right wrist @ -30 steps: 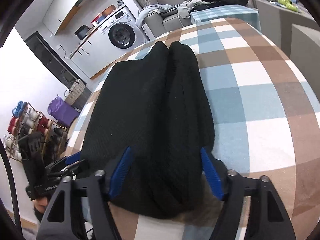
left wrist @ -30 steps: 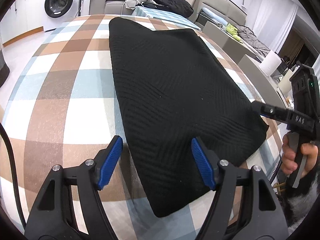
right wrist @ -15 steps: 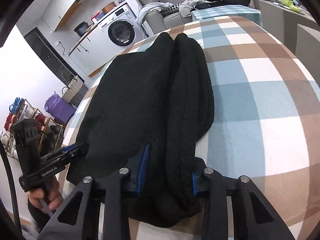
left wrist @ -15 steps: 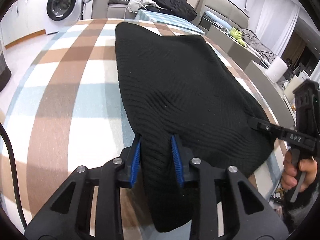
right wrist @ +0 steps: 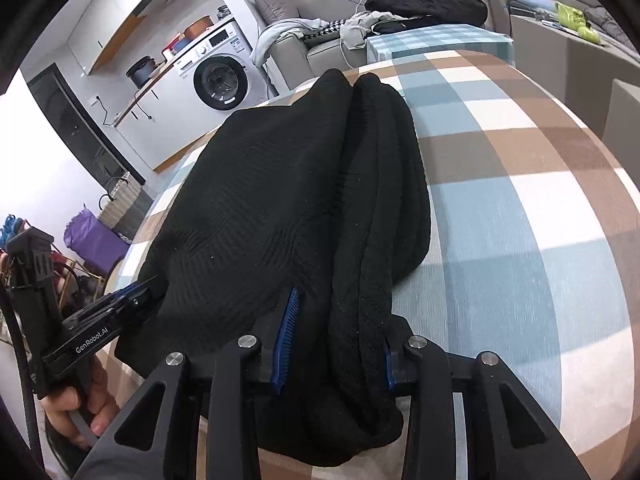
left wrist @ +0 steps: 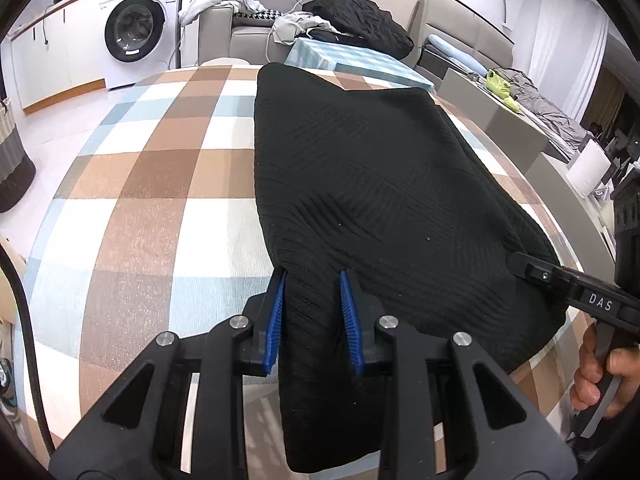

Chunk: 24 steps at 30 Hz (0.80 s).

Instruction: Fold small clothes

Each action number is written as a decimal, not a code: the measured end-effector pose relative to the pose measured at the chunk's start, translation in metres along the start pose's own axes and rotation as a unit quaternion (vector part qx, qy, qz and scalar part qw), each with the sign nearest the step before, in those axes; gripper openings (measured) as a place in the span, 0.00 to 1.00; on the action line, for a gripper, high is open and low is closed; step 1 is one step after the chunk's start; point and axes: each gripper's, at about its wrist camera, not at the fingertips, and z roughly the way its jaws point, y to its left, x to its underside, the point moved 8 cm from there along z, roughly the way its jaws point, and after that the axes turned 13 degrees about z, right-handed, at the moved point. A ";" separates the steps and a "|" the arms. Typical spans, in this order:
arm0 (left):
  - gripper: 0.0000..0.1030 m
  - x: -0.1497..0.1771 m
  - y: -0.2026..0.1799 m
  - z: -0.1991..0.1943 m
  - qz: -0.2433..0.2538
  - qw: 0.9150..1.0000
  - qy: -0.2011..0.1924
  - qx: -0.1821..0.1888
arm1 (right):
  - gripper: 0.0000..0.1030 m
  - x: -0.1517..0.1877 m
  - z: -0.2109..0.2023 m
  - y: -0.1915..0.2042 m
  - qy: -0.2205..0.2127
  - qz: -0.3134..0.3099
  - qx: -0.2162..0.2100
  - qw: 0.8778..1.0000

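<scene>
**Both grippers pinching the near edge of the black knit**

The left gripper (left wrist: 314, 316), with its blue ribbed pads, is clamping a fold of the black ribbed knit garment (left wrist: 372, 184), its jaws having just been closing on it. The garment is lying on the brown, blue and white checked tablecloth (left wrist: 160, 200). At the right, a hand (left wrist: 600, 376) is holding the right gripper (left wrist: 516, 260) against the garment's near corner.

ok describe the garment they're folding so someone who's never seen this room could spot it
Find the big table with the brown, blue and white checked cloth. The black knit top lies flat along its middle, its near edge pinched by both tongs, left and right. Unlike the black jacket heaped on the sofa behind, it is spread out and finely ribbed.
</scene>
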 end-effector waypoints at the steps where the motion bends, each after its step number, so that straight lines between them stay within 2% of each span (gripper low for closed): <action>1: 0.23 0.000 0.000 0.000 0.001 1.000 -0.001 -0.002 | 0.34 0.000 -0.001 0.001 -0.001 -0.004 0.002 1.000; 5: 0.24 0.002 0.001 -0.003 -0.001 1.000 -0.004 -0.005 | 0.36 -0.001 -0.004 -0.001 -0.003 -0.013 0.004 1.000; 9: 0.26 0.004 0.002 -0.015 0.003 1.000 -0.012 -0.021 | 0.50 -0.006 -0.009 -0.001 -0.013 -0.024 0.008 1.000; 12: 0.43 0.005 0.002 -0.031 0.007 0.999 -0.025 -0.034 | 0.66 -0.009 -0.021 -0.002 -0.031 -0.038 0.017 0.999; 14: 0.69 0.005 0.002 -0.045 0.005 0.998 -0.041 -0.040 | 0.77 -0.011 -0.032 0.000 -0.046 -0.051 0.010 0.998; 16: 0.80 0.003 0.000 -0.060 0.006 0.997 -0.063 -0.042 | 0.95 -0.013 -0.045 0.003 -0.064 -0.065 0.002 0.996; 18: 0.82 0.003 -0.003 -0.073 0.012 0.996 -0.079 -0.046 | 1.00 -0.013 -0.057 0.007 -0.074 -0.082 -0.007 0.994; 20: 0.93 0.003 -0.007 -0.085 0.020 0.994 -0.090 -0.055 | 1.00 -0.014 -0.064 0.011 -0.079 -0.097 -0.014 0.992; 22: 0.99 0.003 -0.012 -0.094 0.027 0.992 -0.107 -0.061 | 1.00 -0.013 -0.074 0.014 -0.095 -0.113 -0.025 0.989; 24: 0.99 0.003 -0.015 -0.102 0.036 0.989 -0.123 -0.072 | 1.00 -0.011 -0.081 0.015 -0.107 -0.122 -0.035 0.986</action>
